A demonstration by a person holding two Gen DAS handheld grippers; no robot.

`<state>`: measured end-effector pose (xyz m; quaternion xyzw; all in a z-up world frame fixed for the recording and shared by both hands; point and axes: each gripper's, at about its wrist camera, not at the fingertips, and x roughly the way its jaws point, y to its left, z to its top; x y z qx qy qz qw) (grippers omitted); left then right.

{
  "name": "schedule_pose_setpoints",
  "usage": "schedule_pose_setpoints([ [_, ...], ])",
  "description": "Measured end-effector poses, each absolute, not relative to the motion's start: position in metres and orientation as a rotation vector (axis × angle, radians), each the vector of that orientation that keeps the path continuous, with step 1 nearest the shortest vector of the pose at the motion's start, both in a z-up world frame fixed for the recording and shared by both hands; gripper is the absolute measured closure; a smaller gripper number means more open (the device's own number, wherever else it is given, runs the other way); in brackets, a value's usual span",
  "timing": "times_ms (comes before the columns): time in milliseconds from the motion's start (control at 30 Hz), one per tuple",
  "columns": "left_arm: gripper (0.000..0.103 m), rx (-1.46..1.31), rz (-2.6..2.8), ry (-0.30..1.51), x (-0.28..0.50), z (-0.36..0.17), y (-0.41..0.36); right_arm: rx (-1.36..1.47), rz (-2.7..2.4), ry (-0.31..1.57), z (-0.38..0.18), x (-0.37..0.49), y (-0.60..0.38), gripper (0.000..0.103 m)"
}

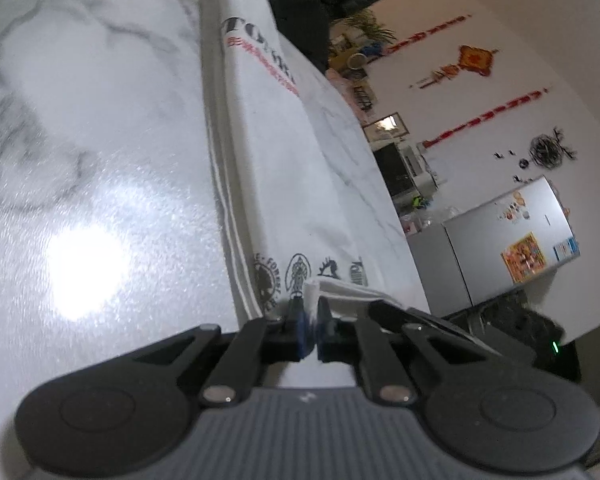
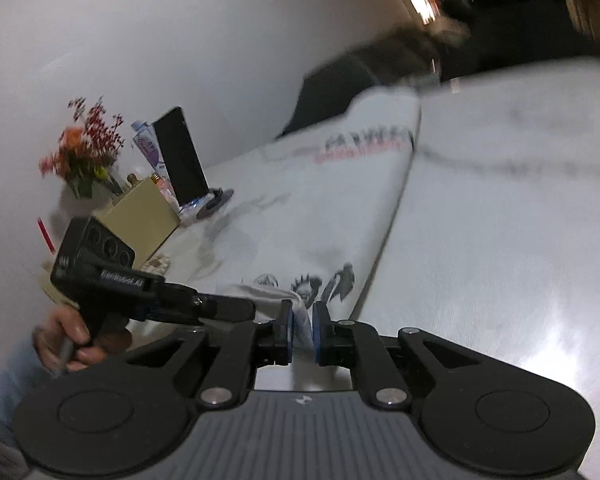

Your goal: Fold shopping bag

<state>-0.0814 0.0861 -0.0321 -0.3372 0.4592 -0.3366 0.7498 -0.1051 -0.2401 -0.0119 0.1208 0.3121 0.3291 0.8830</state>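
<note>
Blue-padded fingers of the left tool (image 1: 310,330) sit nearly together, pinching a thin white edge of the shopping bag (image 1: 260,184) at its near end. Jaws almost closed, only the cloth layer between them. Same state at the right tool (image 2: 302,330): a bunched white corner of the bag (image 2: 332,216) is clamped between its blue pads, narrow gap filled by fabric.

Bag position: lies flat on the marble-patterned counter (image 1: 92,152), folded lengthwise into a long narrow strip running away from both cameras. Stacked layer edges visible along its left side in the left wrist view. Black round emblems printed at the near end, just beyond the fingertips; black lettering with a red line under it at the far end. Print too blurred to read in the right wrist view.

In the right wrist view, the left tool's black body (image 2: 100,264) comes in from the left, its finger reaching the same near end of the bag, beside the right tool. A hand (image 2: 66,340) with a pale blue sleeve grips its handle.

Farther out on the counter: tan box (image 2: 146,216), dark phone upright on a stand (image 2: 182,160), plastic bottle (image 2: 146,146), flowers (image 2: 86,148). Beyond the counter edge in the left wrist view: silver fridge (image 1: 512,240), white wall with red decorations (image 1: 476,60).
</note>
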Motion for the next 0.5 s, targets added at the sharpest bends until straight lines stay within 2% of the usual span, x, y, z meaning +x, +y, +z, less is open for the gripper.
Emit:
schedule_pose_setpoints([
  [167, 0.097, -0.751, -0.703, 1.000, -0.084, -0.035, 0.080, 0.103, 0.636, 0.498, 0.006, -0.133, -0.237, 0.095],
  [500, 0.097, -0.746, -0.698, 0.992, -0.088, -0.039, 0.090, 0.022, 0.677, 0.541, -0.010, -0.124, -0.211, 0.095],
])
